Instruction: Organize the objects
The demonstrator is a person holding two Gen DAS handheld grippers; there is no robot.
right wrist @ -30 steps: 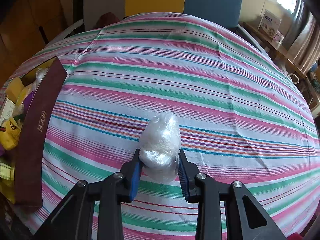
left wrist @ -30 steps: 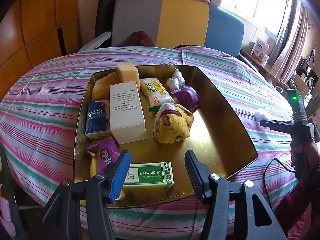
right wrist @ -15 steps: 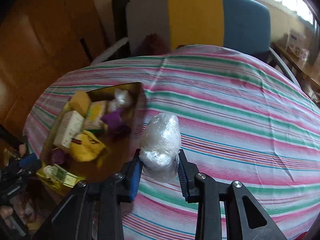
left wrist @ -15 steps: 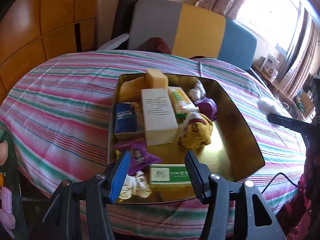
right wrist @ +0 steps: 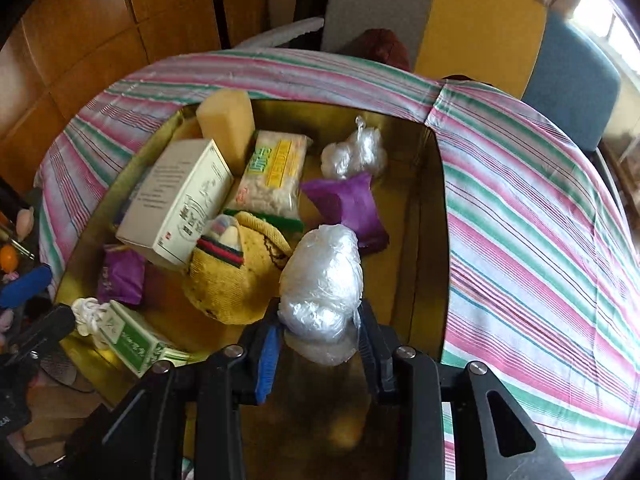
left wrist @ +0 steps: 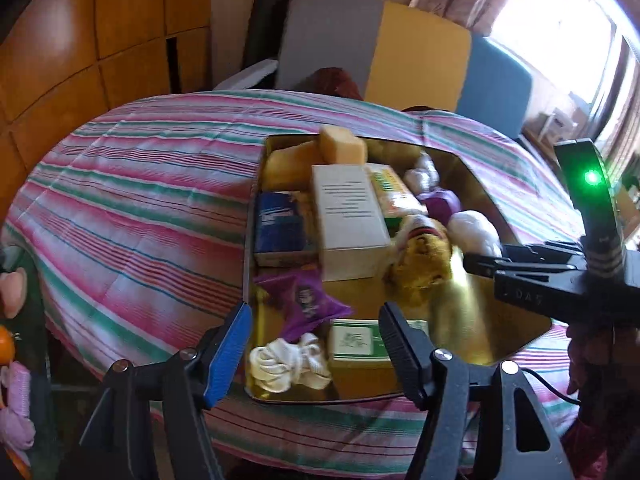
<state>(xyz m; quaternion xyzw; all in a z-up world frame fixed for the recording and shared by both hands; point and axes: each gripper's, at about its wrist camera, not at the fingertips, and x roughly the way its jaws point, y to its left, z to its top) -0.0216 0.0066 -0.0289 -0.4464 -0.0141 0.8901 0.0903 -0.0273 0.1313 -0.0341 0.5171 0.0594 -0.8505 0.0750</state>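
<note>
An open gold box (left wrist: pixel 484 200) on the striped table holds a white carton (left wrist: pixel 348 220), a yellow knitted pouch (right wrist: pixel 236 276), a purple packet (right wrist: pixel 344 204), a green box (left wrist: pixel 356 340), a knotted white cloth (left wrist: pixel 288 364) and a small plastic bundle (right wrist: pixel 352 154). My right gripper (right wrist: pixel 318 344) hangs over the box (right wrist: pixel 432 200) beside the pouch. Its pads touch a crumpled clear plastic bundle (right wrist: pixel 320 292) while the jaws are opening. The left wrist view shows this bundle (left wrist: pixel 474 234) coming in from the right. My left gripper (left wrist: pixel 316 344) hovers at the box's near edge, jaws opening, nothing between them.
A pink, green and white striped cloth (right wrist: pixel 540 240) covers the table around the box. Grey, yellow and blue chair backs (left wrist: pixel 416 64) stand behind it, with wooden panels (left wrist: pixel 80 60) at the left. A hand (left wrist: pixel 592 360) and a cable are at the right edge.
My right gripper carried the plastic bundle from the bare tablecloth leftward to over the gold box. My left gripper's jaws spread wider and its view shifted along the box's near edge.
</note>
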